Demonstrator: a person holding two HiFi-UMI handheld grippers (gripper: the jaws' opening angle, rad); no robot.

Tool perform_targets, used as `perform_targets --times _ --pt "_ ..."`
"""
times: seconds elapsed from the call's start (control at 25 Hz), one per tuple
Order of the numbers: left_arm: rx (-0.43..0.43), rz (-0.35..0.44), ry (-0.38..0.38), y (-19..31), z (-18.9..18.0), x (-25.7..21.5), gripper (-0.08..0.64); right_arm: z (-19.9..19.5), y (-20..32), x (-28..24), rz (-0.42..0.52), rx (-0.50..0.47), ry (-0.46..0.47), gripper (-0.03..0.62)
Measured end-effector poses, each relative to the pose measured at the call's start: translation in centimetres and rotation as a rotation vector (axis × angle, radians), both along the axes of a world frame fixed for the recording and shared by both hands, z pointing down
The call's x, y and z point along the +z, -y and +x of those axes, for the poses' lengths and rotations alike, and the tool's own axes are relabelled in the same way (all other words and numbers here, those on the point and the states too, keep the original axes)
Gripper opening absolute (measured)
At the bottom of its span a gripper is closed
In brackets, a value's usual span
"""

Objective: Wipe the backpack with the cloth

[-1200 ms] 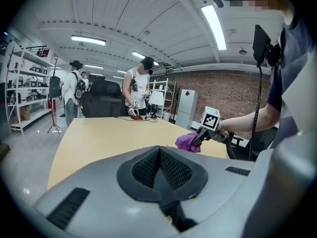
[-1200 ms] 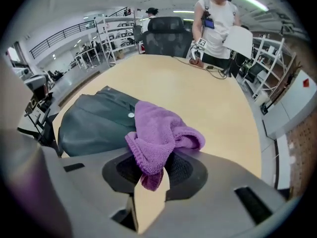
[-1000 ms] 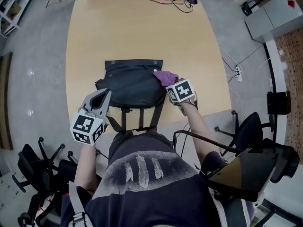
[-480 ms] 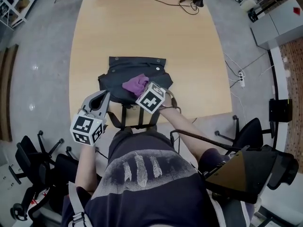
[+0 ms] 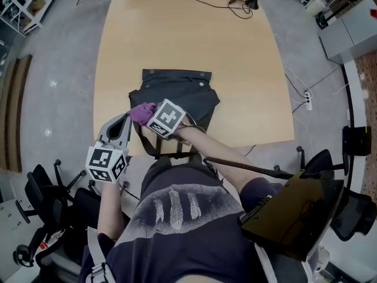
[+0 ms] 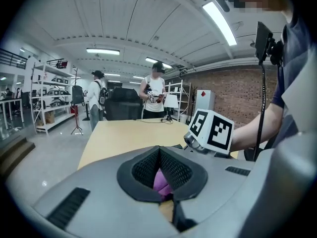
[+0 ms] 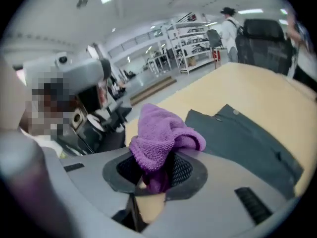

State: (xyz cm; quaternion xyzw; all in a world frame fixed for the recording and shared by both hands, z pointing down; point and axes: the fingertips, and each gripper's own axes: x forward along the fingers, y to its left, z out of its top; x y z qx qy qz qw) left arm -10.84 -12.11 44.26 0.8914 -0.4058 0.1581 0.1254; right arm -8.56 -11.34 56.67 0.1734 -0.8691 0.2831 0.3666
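The dark backpack (image 5: pixel 179 96) lies flat near the front edge of the wooden table (image 5: pixel 177 34). My right gripper (image 5: pixel 148 114) is shut on a purple cloth (image 5: pixel 140 112) and sits at the backpack's near left corner. In the right gripper view the cloth (image 7: pixel 161 133) bunches out of the closed jaws of my right gripper (image 7: pixel 158 160), with the backpack (image 7: pixel 247 138) beyond. My left gripper (image 5: pixel 125 124) is just left of the cloth, at the table's edge. Its jaws meet in the left gripper view (image 6: pixel 159 150) with nothing held; the cloth (image 6: pixel 162 182) shows behind them.
A black cable and lamp base (image 5: pixel 241 7) lie at the table's far edge. Office chairs stand at the lower left (image 5: pixel 35 199) and right (image 5: pixel 321 158). Two people (image 6: pixel 156 90) stand beyond the table's far end, near shelving.
My right gripper has carried the cloth from the backpack's upper right across its top to its near left corner. The left gripper has hardly moved.
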Motion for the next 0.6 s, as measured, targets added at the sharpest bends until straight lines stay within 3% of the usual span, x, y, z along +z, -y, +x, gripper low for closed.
perform_targets --times 0.12,0.2,0.4,0.6 --pt "-0.026 0.034 -0.013 0.5 -1.2 -1.5 0.008 -2.3 0.2 -3.3 -0.199 0.141 0.306 0.103" --pt "-0.042 0.066 -0.016 -0.2 -1.7 -2.8 0.008 -2.4 0.1 -5.3 -0.276 0.191 0.420 0.103" --pt "-0.001 0.066 -0.019 -3.9 2.7 -3.9 0.008 4.0 -1.4 -6.4 -0.383 0.378 0.552 0.104" --pt "0.059 0.036 -0.028 -6.7 7.1 -3.9 0.008 9.1 -2.8 -6.3 -0.378 0.465 0.534 0.104"
